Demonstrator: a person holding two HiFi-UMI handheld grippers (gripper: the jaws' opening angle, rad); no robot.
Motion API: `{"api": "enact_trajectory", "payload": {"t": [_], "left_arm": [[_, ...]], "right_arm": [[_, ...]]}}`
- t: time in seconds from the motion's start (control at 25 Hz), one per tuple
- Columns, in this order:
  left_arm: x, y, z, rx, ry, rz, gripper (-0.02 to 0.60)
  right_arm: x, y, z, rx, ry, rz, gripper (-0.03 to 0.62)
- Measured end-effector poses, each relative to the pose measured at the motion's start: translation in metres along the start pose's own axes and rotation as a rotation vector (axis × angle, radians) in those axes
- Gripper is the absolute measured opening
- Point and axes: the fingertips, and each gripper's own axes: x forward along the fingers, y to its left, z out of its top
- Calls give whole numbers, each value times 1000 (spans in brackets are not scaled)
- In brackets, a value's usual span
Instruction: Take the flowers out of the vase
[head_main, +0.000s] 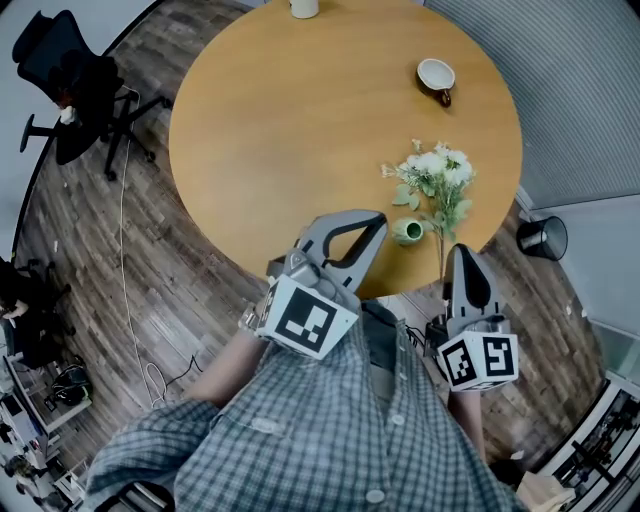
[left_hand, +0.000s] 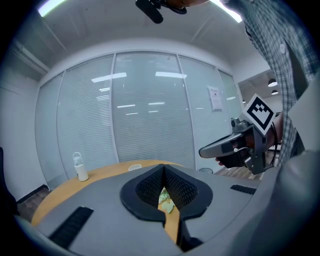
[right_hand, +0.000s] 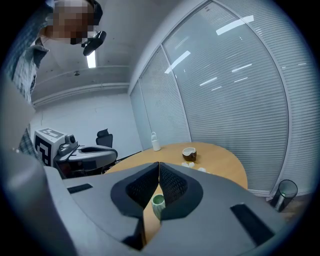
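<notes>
Round wooden worktop (head_main: 300, 120) carries the flowers (head_main: 435, 178), which lie flat just beside the small green vase (head_main: 408, 232) and, by the look of it, are out of it. Their stem runs toward the right gripper (head_main: 463, 252), blooms pointing away. The left gripper (head_main: 376, 220) is nearer the vase. Both pairs of fingers are pressed together, holding nothing.

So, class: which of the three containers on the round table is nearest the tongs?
The small green ribbed vase beside the white flowers; the brown-and-white cup and white bottle stand farther back.
</notes>
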Motion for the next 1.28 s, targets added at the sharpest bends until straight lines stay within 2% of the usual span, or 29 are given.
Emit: {"api": "enact_trajectory", "payload": {"t": [0.44,1.0,1.28], "left_arm": [[0,-6,4,18,-4,-17,8],[3,-9,-2,20,11,-35,8],[3,-12,1,62,14,-44,9]], "right_arm": [[1,5,6,-12,-6,31,11],[5,1,-8,-8,50,26,11],[5,1,-5,-10,50,28,11]]}}
